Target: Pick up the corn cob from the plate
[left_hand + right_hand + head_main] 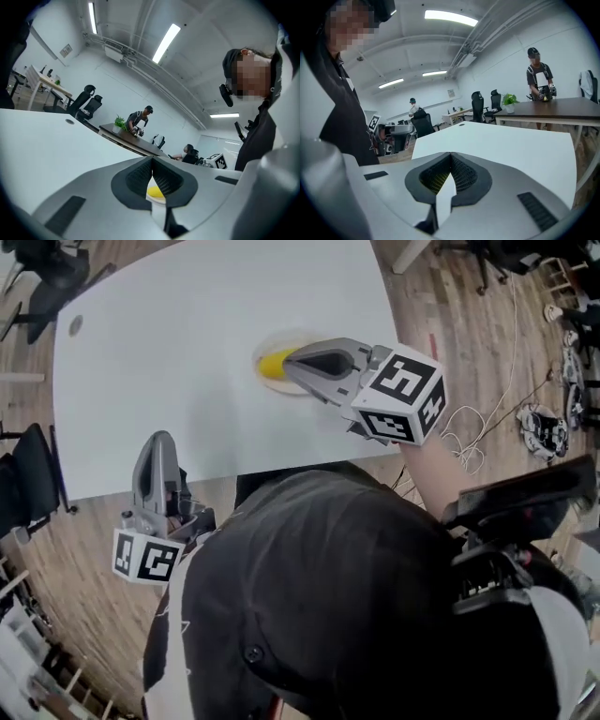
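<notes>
A yellow corn cob point(272, 364) lies on a pale plate point(274, 341) in the middle of the white table point(187, 352). My right gripper point(287, 367) reaches over the plate with its jaws shut and empty, its tips at the cob's right end; I cannot tell if they touch it. In the right gripper view the right gripper point(451, 155) shows its pads together. My left gripper point(161, 439) hovers at the table's near edge, shut and holding nothing. Through the left gripper point(152, 160) I see the corn cob point(155, 191) on the plate point(157, 200) farther off.
Black office chairs point(37, 479) stand left of the table. Cables point(473, 442) lie on the wooden floor at the right. The holder's black-clad body point(328, 596) fills the foreground. People work at a dark table point(562, 105) in the background.
</notes>
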Tool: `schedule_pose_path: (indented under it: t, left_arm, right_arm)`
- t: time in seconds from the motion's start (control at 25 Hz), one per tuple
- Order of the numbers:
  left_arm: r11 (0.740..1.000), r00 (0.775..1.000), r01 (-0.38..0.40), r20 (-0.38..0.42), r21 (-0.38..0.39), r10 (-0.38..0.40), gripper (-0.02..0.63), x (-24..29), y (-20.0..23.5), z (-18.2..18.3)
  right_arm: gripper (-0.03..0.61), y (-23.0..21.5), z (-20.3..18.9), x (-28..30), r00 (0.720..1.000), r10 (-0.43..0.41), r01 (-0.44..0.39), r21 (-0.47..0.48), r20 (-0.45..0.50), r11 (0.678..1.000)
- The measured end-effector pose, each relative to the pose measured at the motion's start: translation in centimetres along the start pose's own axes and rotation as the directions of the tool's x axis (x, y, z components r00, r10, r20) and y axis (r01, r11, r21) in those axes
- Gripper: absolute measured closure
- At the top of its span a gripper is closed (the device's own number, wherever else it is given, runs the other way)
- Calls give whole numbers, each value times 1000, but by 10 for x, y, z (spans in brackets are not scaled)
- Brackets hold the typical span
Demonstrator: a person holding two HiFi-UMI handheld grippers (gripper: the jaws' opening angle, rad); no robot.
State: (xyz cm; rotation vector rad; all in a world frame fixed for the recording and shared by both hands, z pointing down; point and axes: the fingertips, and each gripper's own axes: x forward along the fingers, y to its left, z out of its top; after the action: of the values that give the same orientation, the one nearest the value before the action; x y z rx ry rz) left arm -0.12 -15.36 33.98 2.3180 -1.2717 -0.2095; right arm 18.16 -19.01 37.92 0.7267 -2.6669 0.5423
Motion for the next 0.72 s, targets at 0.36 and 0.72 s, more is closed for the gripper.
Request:
schedule_pose_path:
  t: [0.36,0.72]
  left_arm:
    - [967,966,-252,43,-26,253,599,-75,-11,-30]
    - [908,906,-414,62,-64,418,599,-110,6,-38]
  right_arm:
    - [564,-5,-9,10,978,90,-154,-362,-189,919]
    - [563,-36,-24,39,927,65,-256,-499,-368,828]
